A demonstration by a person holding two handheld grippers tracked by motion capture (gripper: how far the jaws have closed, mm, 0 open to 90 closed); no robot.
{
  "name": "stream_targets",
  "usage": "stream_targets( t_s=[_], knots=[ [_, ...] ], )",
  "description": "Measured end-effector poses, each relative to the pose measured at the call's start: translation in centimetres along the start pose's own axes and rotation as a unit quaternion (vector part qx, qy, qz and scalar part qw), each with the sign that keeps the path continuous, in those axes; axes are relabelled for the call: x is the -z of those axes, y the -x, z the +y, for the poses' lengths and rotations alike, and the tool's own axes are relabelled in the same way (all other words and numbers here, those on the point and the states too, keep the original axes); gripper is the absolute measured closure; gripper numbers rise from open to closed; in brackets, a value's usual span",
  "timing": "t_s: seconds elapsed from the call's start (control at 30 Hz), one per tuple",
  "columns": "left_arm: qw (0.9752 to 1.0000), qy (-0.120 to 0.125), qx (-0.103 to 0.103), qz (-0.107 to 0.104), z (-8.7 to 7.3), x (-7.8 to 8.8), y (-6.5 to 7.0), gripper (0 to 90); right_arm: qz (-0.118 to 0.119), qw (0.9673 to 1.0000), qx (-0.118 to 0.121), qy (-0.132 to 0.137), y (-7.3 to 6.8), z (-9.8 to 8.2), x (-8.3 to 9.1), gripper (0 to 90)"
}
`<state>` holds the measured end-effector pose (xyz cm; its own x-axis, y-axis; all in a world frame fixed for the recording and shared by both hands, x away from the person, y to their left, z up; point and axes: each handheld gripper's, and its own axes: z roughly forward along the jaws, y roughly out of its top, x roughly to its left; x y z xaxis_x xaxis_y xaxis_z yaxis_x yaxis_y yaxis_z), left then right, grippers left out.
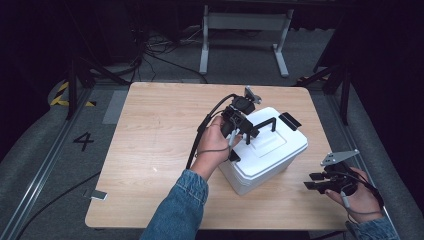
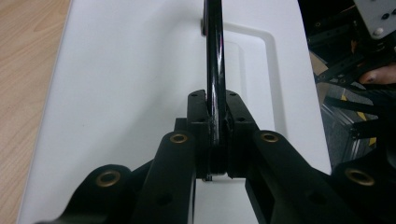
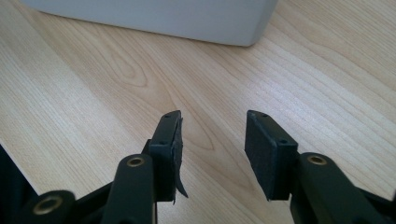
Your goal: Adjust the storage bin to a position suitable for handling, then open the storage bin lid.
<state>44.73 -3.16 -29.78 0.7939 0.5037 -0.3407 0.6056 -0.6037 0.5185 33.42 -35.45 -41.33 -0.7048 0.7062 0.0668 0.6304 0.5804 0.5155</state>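
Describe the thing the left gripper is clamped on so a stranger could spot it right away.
On the wooden table sits a white lidded box. Arching over its lid is a thin black handle, pinched by the left gripper: the only dark glossy bar against that white.

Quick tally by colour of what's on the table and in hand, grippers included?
White: 1, the cooler box
Black: 3, its handle, the left gripper clamped on that handle, and the open right gripper
Total: 4

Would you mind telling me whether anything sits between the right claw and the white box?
Nothing visible does. The right claw hangs open over bare table, with the white box just ahead. The left claw is shut on the box's black handle.
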Motion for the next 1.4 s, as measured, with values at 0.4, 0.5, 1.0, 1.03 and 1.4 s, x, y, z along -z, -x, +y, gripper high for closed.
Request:
stream_targets(
  t_s=[0.4, 0.5, 1.0, 1.03, 1.4],
  knots=[
    [0.9995, 0.023, -0.022, -0.001, 0.6, 2.9, 1.4, 84.2, 0.000, 1.0000, -0.002, 0.000, 0.2, -0.2, 0.0, 57.7],
    [0.9992, 0.030, -0.026, 0.003, 0.5, 3.9, 1.7, 84.2, -0.001, 1.0000, -0.003, 0.001, 0.1, -0.2, 0.1, 57.7],
    [0.9984, 0.053, -0.020, 0.011, -0.9, 8.1, 1.5, 84.2, -0.002, 1.0000, 0.001, 0.000, 0.0, 0.0, 0.0, 57.7],
    [0.9984, 0.052, -0.020, 0.014, -1.2, 8.5, 1.4, 84.2, -0.001, 1.0000, 0.000, 0.000, 0.0, 0.0, -0.1, 57.7],
    [0.9974, 0.065, 0.003, 0.031, -3.6, 11.3, 0.1, 84.2, -0.001, 1.0000, -0.002, -0.005, -0.1, 0.1, -0.3, 57.4]
  ],
)
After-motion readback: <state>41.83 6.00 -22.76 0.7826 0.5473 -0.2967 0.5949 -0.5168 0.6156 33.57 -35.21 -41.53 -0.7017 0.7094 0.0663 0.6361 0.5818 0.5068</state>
